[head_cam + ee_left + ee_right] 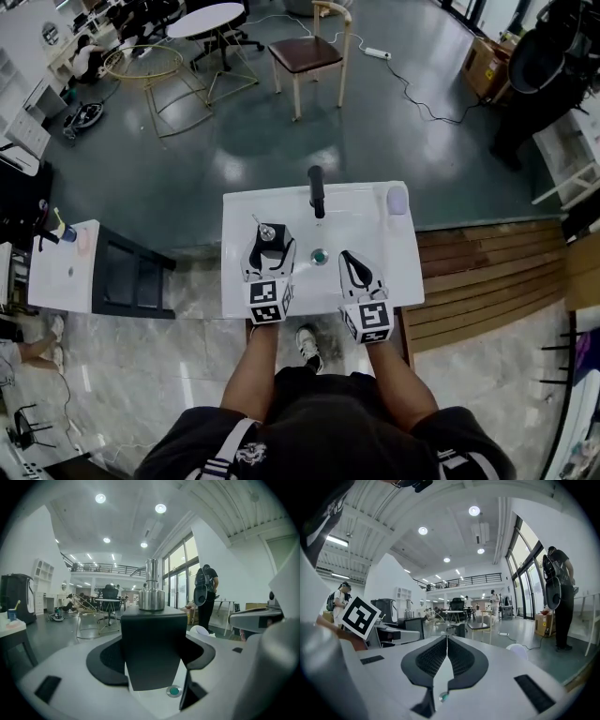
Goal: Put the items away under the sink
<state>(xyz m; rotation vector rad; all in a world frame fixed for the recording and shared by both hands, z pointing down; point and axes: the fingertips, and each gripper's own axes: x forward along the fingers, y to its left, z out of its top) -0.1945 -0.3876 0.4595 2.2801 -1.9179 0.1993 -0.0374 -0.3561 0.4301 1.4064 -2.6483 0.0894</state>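
**Now holding the dispenser over the sink**

So, the left tongs (269, 251) are pinching a black, square-bodied dispenser (152, 653) with a steel pump top. They are holding it upright over the white sink (375, 281), on the near side of the black tap (317, 192). The right tongs (446, 654) are pressed together with nothing between them, hovering beside the drain (320, 255). A pale rounded item (397, 199) is lying at the sink's far right corner.

By my reading, the person is working on the carry step: one item is in hand but not yet stowed. The next move is calling for bringing the dispenser down to the space underneath, which no view is showing. The empty right tongs are looking free for any door there.
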